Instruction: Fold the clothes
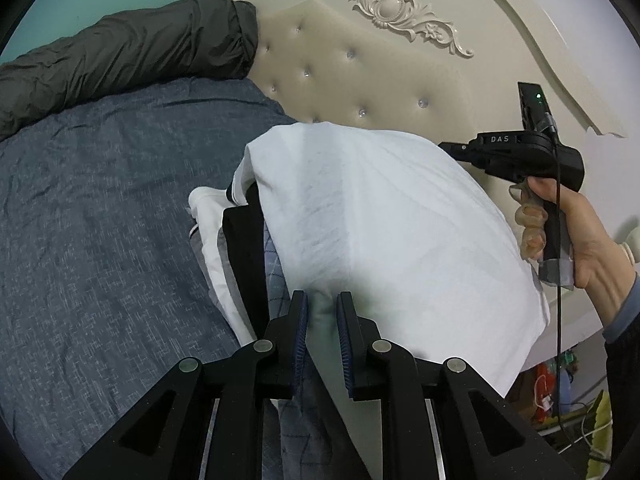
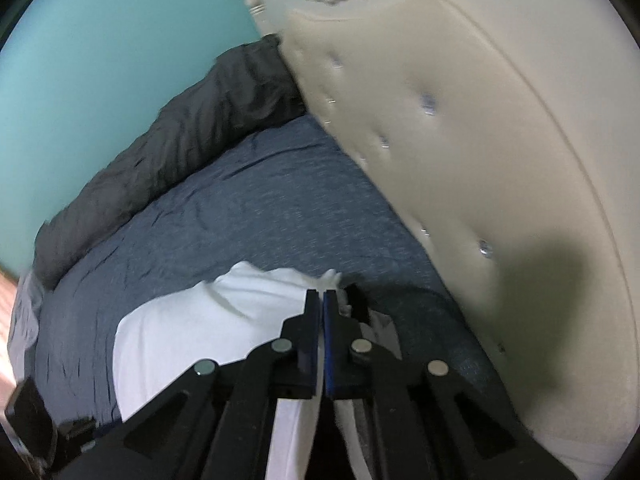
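A white garment (image 1: 380, 220) hangs stretched over the blue bedspread (image 1: 100, 220), with creases running toward its far right corner. My left gripper (image 1: 322, 304) is shut on a fold of its near edge. A hand (image 1: 580, 240) holds my right gripper (image 1: 443, 145) at that far corner. In the right wrist view the right gripper (image 2: 322, 294) is shut on the white garment (image 2: 200, 320), a thin strip of cloth showing between the pads. Black trim (image 1: 244, 248) and a blue checked layer (image 1: 280, 276) show under the garment's left side.
A cream tufted headboard (image 1: 360, 60) (image 2: 480, 160) stands right behind the garment. A dark grey padded cover (image 1: 140, 48) (image 2: 180, 140) lies along the bed's far side by the teal wall. Coloured clutter and cables (image 1: 552, 392) sit beside the bed at lower right.
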Demonstrator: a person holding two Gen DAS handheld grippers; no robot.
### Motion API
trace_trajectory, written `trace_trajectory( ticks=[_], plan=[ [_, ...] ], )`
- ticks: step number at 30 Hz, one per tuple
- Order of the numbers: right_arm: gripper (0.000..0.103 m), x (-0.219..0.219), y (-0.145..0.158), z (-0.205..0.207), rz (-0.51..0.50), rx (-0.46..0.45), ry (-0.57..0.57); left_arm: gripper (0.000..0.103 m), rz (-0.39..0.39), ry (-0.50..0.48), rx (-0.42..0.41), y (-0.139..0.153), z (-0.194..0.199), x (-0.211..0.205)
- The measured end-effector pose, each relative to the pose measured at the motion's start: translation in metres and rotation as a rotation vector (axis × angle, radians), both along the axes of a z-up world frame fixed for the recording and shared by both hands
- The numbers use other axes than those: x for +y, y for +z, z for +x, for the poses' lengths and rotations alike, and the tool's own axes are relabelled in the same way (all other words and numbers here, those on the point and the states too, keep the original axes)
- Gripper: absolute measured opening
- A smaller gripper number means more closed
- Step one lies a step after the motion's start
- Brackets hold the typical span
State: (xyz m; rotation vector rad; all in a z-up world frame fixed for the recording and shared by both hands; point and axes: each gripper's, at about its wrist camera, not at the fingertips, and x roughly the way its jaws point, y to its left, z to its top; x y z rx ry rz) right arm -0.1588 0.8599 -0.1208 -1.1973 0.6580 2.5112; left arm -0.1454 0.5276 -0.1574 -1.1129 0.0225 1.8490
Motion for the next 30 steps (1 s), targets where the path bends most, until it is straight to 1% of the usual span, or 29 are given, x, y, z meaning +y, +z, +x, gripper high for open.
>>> trace_trajectory(
  ticks=[4, 7, 11, 12, 13, 14, 16, 18, 20, 22, 26, 28, 30],
  plan=[
    [0.001, 0.001, -0.005, 0.002, -0.016, -0.017, 0.005, 0.017, -0.007, -0.001, 0.009, 0.003, 0.001, 0.001],
    [0.002, 0.008, -0.006, 0.005, -0.057, -0.015, -0.013, 0.017, -0.010, 0.001, 0.009, 0.003, 0.002, 0.000],
    [0.002, 0.013, 0.003, 0.013, -0.099, 0.027, -0.048, 0.018, -0.018, 0.012, 0.021, 0.008, 0.002, -0.002],
    [0.002, 0.014, 0.006, 0.016, -0.116, 0.039, -0.046, 0.020, -0.020, 0.017, 0.025, 0.009, 0.001, -0.003],
    [0.002, 0.013, 0.010, 0.020, -0.114, 0.057, -0.050, 0.027, -0.018, 0.029, 0.029, 0.011, 0.001, -0.005],
    [0.003, 0.013, 0.016, 0.026, -0.110, 0.082, -0.054, 0.032, -0.015, 0.039, 0.026, 0.013, 0.000, -0.007],
    [0.008, 0.011, 0.022, 0.034, -0.125, 0.100, -0.057, 0.034, -0.012, 0.047, 0.022, 0.018, 0.000, -0.010],
    [0.010, 0.003, 0.028, 0.041, -0.134, 0.113, -0.039, 0.034, -0.008, 0.043, 0.035, 0.024, 0.005, -0.012],
    [0.010, -0.014, 0.035, 0.045, -0.117, 0.139, 0.033, 0.037, -0.012, 0.034, 0.052, 0.029, 0.014, -0.015],
    [0.010, -0.029, 0.035, 0.048, -0.108, 0.131, 0.088, 0.042, -0.020, 0.027, 0.056, 0.031, 0.022, -0.016],
    [0.010, -0.050, 0.020, 0.056, -0.078, 0.056, 0.127, 0.043, -0.043, 0.013, 0.048, 0.027, 0.038, -0.016],
    [0.010, -0.052, 0.013, 0.065, -0.068, 0.042, 0.115, 0.043, -0.052, 0.017, 0.052, 0.026, 0.046, -0.018],
    [0.010, -0.054, 0.015, 0.078, -0.046, 0.052, 0.077, 0.043, -0.050, 0.022, 0.050, 0.027, 0.050, -0.020]
  ],
)
